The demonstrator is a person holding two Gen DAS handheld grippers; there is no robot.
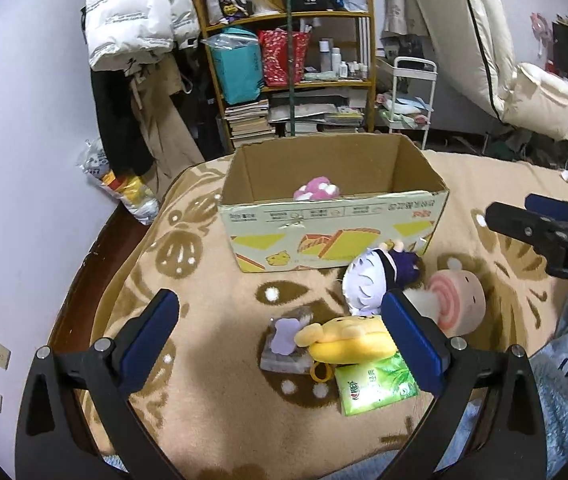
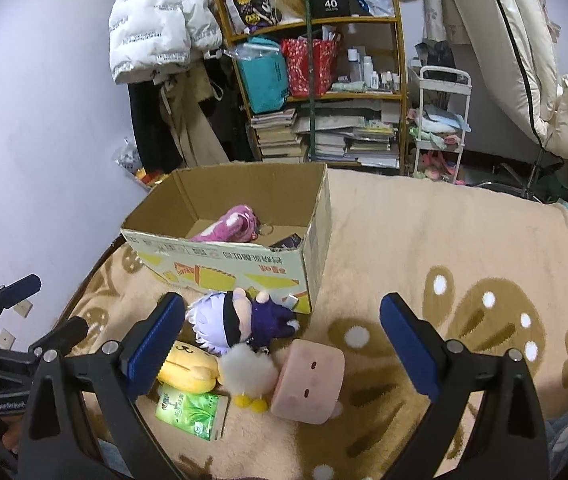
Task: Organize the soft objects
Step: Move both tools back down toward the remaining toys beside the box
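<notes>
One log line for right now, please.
left tongs open, empty | right tongs open, empty | pink plush in box

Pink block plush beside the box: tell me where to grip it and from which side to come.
Grip the pink block plush across its flat side walls, coming down from above with the right gripper, which is open and nearest it. It lies tipped with its face up; the fluffy white plush presses against its left side, so slide that finger in carefully.
</notes>
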